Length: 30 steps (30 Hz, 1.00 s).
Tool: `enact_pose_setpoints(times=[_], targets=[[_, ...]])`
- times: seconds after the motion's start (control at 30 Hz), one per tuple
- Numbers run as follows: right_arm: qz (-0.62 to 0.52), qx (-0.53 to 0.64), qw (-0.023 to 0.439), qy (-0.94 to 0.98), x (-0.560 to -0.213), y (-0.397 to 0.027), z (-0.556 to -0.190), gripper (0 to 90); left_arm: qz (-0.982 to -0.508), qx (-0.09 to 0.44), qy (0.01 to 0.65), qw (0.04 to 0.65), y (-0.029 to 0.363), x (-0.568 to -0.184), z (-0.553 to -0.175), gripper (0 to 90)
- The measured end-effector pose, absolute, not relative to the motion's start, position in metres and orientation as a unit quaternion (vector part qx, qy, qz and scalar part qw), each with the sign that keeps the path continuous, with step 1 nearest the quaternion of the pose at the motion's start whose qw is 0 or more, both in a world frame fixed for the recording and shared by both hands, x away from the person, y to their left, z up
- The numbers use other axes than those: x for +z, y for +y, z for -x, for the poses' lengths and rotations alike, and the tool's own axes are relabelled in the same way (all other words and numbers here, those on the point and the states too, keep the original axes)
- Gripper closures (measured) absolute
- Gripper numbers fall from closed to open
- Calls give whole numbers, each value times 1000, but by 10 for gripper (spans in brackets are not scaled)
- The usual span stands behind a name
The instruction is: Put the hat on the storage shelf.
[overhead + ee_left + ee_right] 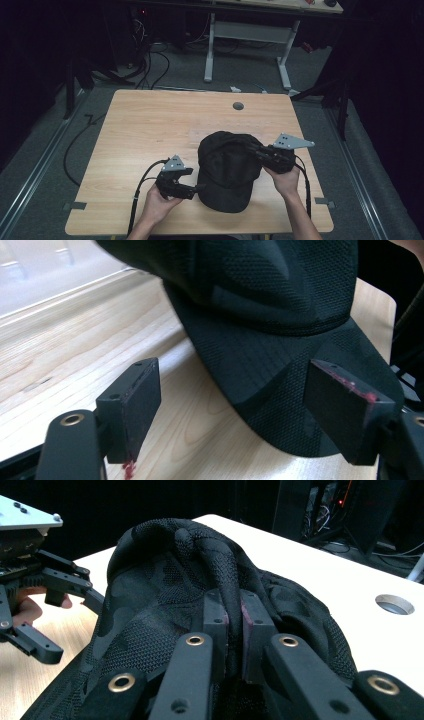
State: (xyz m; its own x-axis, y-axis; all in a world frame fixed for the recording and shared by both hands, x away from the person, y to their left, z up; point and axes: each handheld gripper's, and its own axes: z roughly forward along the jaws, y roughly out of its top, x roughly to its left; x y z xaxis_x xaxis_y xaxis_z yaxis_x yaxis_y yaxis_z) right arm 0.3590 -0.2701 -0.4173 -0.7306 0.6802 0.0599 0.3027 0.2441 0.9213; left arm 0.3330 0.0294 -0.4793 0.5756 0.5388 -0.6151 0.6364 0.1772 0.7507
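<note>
Black cap (pixel 227 170) sits on the wooden table (pixel 150 125), near-centre, a bit right of the middle, brim pointing toward the near edge. Mesh-like woven fabric, tone-on-tone camo pattern visible in both gripper views.

Right gripper (pixel 257 150) is at the cap's right side, held by the person's right hand (pixel 286 181). Its jaws are clenched on a raised fold of the crown fabric; in the right gripper view the fold runs up between the two pads, pinched tight, crown bunched and pulled up around it. Grey three-cornered plate on top of this gripper, cable trailing back toward the near edge.

Left gripper (pixel 200 189) is at the cap's left near side, held by the left hand (pixel 159 202). Jaws released, spread wide. In the left gripper view (pixel 240 405) the brim's near corner lies between the jaws, closer to the right jaw, which overlaps the brim edge; cannot tell whether it touches. Left jaw is over bare wood, apart from the cap. Red smears on both pads. The brim lies flat on the table.

Small round grey grommet hole (pixel 238 106) in the tabletop at the far side, well apart from the cap. Beyond the table: grey floor, cables, white legs of a second desk (pixel 250 35). Dark surroundings left and right.
</note>
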Motion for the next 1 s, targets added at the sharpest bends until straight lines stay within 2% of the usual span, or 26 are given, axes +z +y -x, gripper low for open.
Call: enact_pose_setpoints(times=[0.77,0.93,1.0], targets=[[-280,550,174,767,-414,-266,-356,843,-663,-90,436,602,13,-475,-333,231],[-275,552,177,767,-414,-265,-356,842,-666,-91,433,601,14,-475,-332,270],[-275,552,179,766,-415,-265,-356,841,-666,-89,433,601,14,-474,-332,319]])
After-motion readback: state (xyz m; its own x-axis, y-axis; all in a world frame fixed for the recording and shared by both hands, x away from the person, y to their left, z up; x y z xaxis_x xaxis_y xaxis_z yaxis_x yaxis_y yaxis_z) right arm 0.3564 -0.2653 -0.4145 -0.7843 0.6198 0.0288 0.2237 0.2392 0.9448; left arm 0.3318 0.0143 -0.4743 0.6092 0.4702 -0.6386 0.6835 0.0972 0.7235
